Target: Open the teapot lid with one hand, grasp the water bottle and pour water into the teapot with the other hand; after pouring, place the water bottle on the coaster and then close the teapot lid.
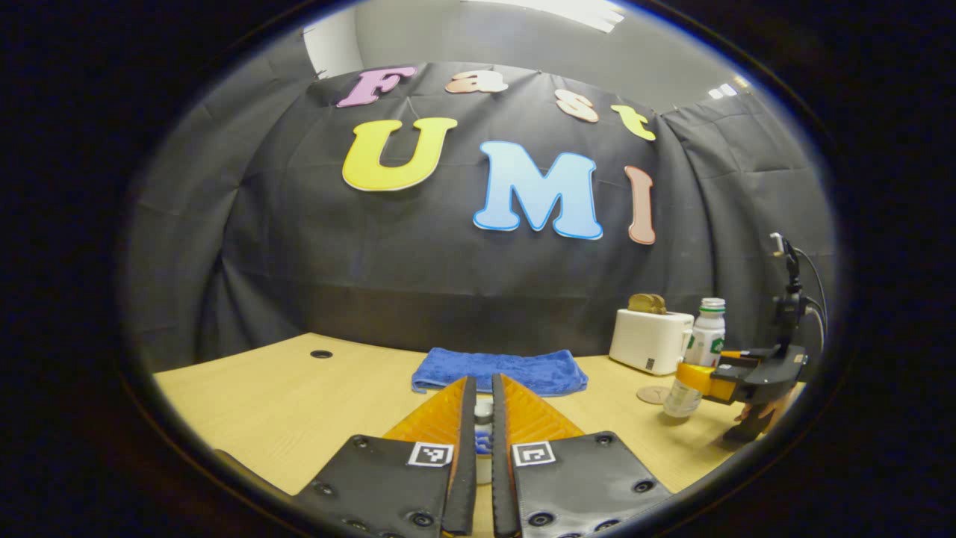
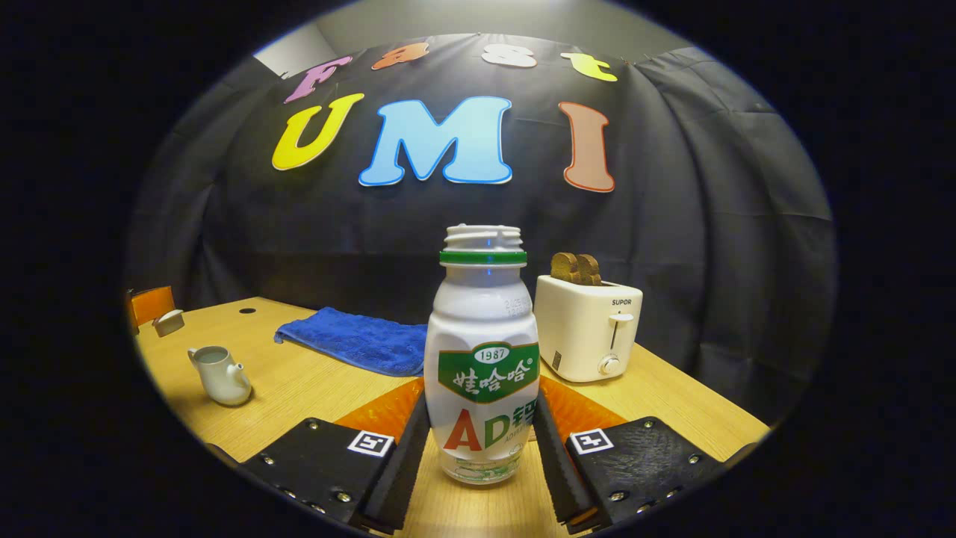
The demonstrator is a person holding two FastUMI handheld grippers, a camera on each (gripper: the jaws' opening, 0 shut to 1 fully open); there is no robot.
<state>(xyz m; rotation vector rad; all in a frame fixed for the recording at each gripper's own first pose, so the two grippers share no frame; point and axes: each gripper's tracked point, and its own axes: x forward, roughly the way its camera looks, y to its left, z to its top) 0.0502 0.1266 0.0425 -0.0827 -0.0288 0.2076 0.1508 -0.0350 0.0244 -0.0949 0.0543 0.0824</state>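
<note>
Lid is off the teapot [image 2: 220,375], pinched small and white in the nearly closed left tongs [image 1: 483,418]; right tongs [image 2: 482,448] clamp the bottle [image 2: 483,351] standing beside the toaster [image 2: 586,329], next: lift, carry to teapot, tip.

Beside my white bottle [image 2: 482,359] with its green band and red letters stand a cream toaster [image 2: 588,329] and a blue towel [image 2: 357,341].

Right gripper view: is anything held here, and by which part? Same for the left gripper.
The right gripper grips the water bottle by its lower body. The left gripper pinches the teapot lid by its knob.
</note>
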